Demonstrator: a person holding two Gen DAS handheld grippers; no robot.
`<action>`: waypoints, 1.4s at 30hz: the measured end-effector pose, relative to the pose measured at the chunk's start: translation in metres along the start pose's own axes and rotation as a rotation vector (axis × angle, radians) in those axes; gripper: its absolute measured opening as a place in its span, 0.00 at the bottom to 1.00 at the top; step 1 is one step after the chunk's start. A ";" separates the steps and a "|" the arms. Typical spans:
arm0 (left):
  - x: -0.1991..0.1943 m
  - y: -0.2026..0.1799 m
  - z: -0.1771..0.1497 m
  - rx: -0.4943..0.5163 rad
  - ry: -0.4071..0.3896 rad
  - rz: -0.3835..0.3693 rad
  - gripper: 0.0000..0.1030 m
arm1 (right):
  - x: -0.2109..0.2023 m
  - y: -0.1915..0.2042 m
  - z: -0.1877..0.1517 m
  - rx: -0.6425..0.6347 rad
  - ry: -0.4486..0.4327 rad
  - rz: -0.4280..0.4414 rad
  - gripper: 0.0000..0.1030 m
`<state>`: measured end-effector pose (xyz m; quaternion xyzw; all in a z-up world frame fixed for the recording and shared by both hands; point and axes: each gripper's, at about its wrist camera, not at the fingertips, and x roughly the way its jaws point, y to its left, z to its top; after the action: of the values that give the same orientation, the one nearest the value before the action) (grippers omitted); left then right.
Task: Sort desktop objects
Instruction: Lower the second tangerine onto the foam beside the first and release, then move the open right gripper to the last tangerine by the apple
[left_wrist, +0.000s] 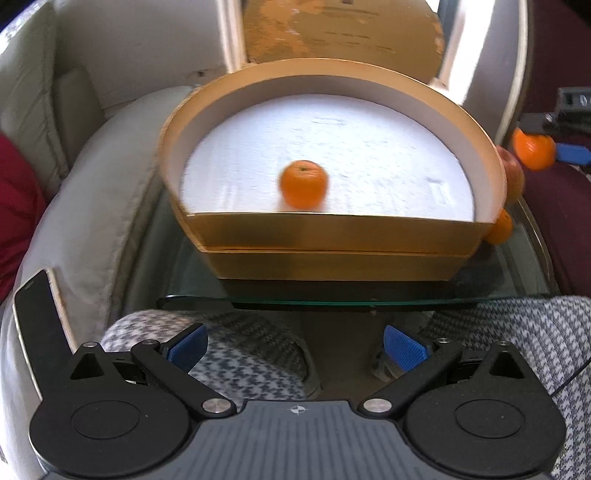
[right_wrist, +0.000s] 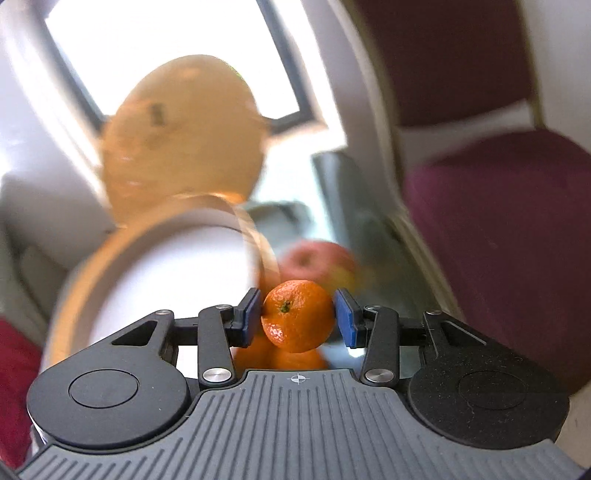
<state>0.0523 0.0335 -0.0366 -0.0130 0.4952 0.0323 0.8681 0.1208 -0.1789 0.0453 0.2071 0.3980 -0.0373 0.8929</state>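
Right tool (right_wrist: 298, 318) tight around mandarin (right_wrist: 297, 315), beside gold box (right_wrist: 74, 295)

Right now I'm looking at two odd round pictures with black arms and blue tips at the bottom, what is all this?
Those black arms are handheld grippers, one in each of a person's hands, each carrying a wide-angle camera that looks forward along its fingers. One picture comes from the left gripper; it is open and empty. Ahead of it a gold box sits on a glass table, with one tangerine lying inside. The other picture comes from the right gripper, which is shut on a second tangerine. Behind that lies a blurred red apple. Another orange fruit rests on the table beside the box.
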 end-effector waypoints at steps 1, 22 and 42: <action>0.000 0.005 -0.001 -0.012 -0.001 0.002 0.99 | 0.000 0.014 0.002 -0.027 0.002 0.026 0.44; 0.009 0.042 -0.006 -0.110 0.028 -0.001 0.99 | 0.105 0.132 -0.061 -0.279 0.370 0.151 0.45; -0.020 -0.026 -0.009 0.082 -0.013 -0.018 0.99 | -0.024 0.046 -0.039 -0.208 0.122 0.095 0.58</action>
<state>0.0363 0.0063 -0.0236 0.0183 0.4905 0.0043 0.8712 0.0879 -0.1234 0.0556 0.1341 0.4430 0.0593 0.8844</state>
